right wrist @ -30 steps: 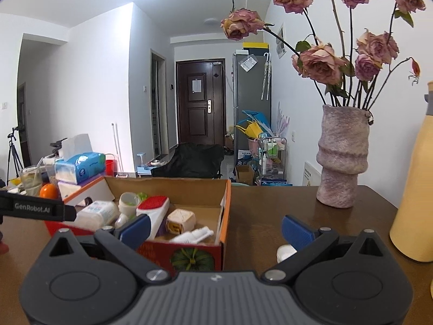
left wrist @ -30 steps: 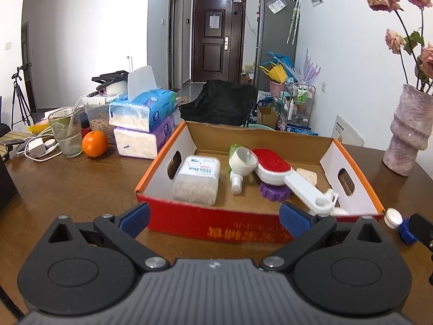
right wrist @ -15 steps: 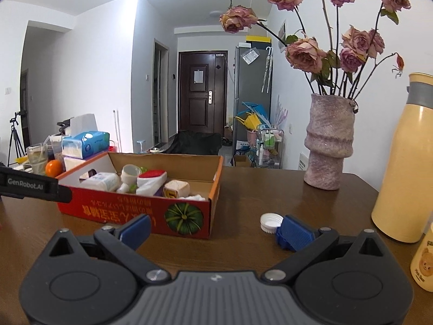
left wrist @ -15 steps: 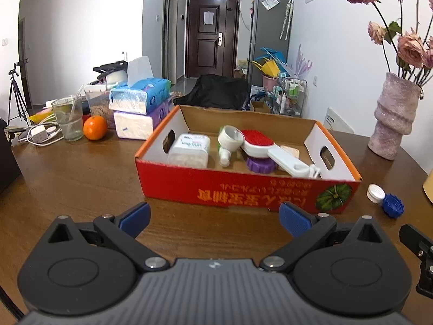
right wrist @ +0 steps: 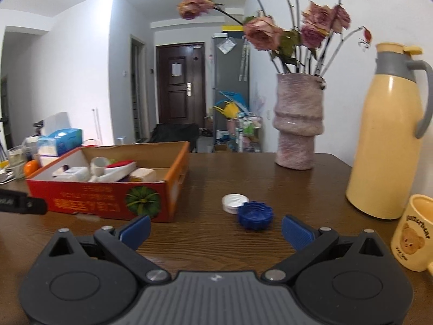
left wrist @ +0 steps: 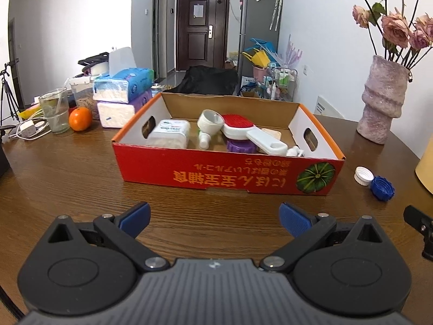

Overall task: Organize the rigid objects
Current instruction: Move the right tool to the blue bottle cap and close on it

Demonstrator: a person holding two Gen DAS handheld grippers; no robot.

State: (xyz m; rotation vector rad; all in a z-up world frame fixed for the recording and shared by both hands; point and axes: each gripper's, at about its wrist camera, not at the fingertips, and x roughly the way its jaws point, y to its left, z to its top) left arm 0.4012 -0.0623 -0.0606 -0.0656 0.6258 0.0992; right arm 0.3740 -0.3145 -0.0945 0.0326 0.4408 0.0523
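A red cardboard box [left wrist: 230,174] [right wrist: 108,203] stands on the wooden table, holding a white bottle [left wrist: 169,132], a white funnel [left wrist: 209,120], a red and white brush [left wrist: 251,131], a purple lid [left wrist: 239,145] and other small items. To its right lie a white cap [left wrist: 364,175] [right wrist: 235,202] and a blue cap [left wrist: 382,188] [right wrist: 255,214], touching. My left gripper [left wrist: 215,216] is open and empty, in front of the box. My right gripper [right wrist: 216,228] is open and empty, with the blue cap just beyond its fingertips.
A pink vase of dried roses [right wrist: 299,124] [left wrist: 383,100] stands at the back right. A yellow thermos [right wrist: 389,135] and a yellow mug [right wrist: 414,237] are at the right. Tissue packs [left wrist: 121,94], an orange [left wrist: 80,118] and a glass [left wrist: 54,109] sit at the left.
Both grippers have drawn back from the box and lowered toward the table. The right one has swung rightward, bringing the two caps, the thermos and the mug into view.
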